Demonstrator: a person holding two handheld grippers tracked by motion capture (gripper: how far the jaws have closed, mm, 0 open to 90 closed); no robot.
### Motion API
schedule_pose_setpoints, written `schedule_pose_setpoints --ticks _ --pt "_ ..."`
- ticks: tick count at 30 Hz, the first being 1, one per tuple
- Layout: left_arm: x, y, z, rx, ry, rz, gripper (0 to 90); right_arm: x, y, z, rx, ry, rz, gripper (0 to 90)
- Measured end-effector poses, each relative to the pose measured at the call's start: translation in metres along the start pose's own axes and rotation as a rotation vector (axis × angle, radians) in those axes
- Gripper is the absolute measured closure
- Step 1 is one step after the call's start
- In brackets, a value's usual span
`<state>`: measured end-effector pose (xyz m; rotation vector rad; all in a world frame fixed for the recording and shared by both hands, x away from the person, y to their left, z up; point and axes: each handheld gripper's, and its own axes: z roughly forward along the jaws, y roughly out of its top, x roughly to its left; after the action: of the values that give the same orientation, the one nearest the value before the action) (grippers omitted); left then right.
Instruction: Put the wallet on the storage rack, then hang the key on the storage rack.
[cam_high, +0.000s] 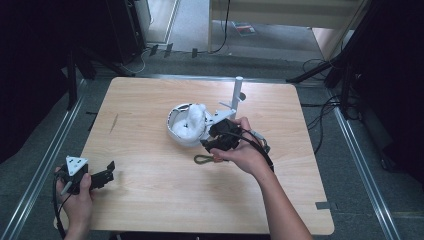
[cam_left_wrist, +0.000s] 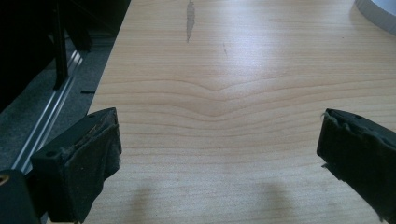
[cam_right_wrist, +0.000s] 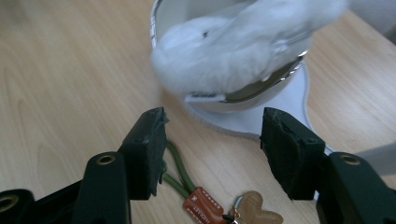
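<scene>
A keychain lies on the wooden table (cam_high: 150, 200): a green cord loop (cam_right_wrist: 180, 172), a brown leather tag (cam_right_wrist: 203, 205) and a tan heart charm (cam_right_wrist: 254, 210). In the high view the keychain (cam_high: 204, 159) sits just in front of a white bowl (cam_high: 175, 134) that holds a white fluffy thing (cam_high: 194, 119). My right gripper (cam_right_wrist: 212, 126) hovers over the cord, jaws apart, with no pad pressing on anything. The right gripper (cam_high: 209, 145) sits beside the bowl. My left gripper (cam_high: 107, 172) rests at the table's near left, jaws wide open over bare wood (cam_left_wrist: 219, 140).
A white stand with an upright post (cam_high: 237, 92) rises behind the bowl on a flat white base (cam_right_wrist: 280, 112). Metal rails (cam_high: 45, 165) run along both sides of the table, and cables (cam_high: 325, 110) lie on the floor at the right.
</scene>
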<state>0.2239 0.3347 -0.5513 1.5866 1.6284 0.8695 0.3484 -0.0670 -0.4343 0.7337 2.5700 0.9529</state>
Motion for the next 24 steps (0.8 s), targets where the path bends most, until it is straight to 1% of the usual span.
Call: schedule_pose_setpoints --ticks 1,2,4,6,7,11,16,17,18,20,21,24 --pt "0.0 0.0 0.0 0.0 0.0 0.001 0.6 0.001 -0.002 0.001 0.008 0.017 -0.017 42.0" --pt "0.0 0.0 0.0 0.001 0.001 0.001 0.6 0.001 -0.004 0.003 0.017 0.039 -0.047 43.7" --pt "0.0 0.0 0.0 0.006 0.002 0.004 0.6 0.001 -0.007 0.005 0.033 0.058 -0.085 45.7" --pt "0.0 0.0 0.0 0.004 0.003 0.006 0.6 0.0 -0.011 0.008 0.046 0.07 -0.127 49.0" --pt "0.0 0.0 0.0 0.004 0.002 0.006 0.6 -0.001 -0.013 0.009 0.057 0.07 -0.156 50.4" --pt "0.0 0.0 0.0 0.0 0.0 0.0 0.6 -0.003 -0.019 0.014 0.078 0.076 -0.238 53.5" --pt "0.0 0.0 0.0 0.004 -0.002 0.0 0.6 -0.004 -0.024 0.018 0.106 0.132 -0.276 56.2" --pt "0.0 0.0 0.001 0.004 0.001 0.0 0.5 -0.005 -0.025 0.019 0.11 0.137 -0.288 57.2" --pt "0.0 0.0 0.001 0.006 0.002 0.003 0.6 -0.006 -0.026 0.02 0.112 0.143 -0.292 58.0" --pt "0.0 0.0 0.001 0.006 0.001 0.007 0.6 -0.008 -0.028 0.022 0.124 0.163 -0.286 62.6" --pt "0.0 0.0 0.001 0.007 0.001 0.005 0.6 -0.009 -0.029 0.022 0.134 0.167 -0.288 62.9" --pt "0.0 0.001 0.001 0.007 0.002 0.003 0.6 -0.01 -0.033 0.025 0.151 0.185 -0.323 63.2"
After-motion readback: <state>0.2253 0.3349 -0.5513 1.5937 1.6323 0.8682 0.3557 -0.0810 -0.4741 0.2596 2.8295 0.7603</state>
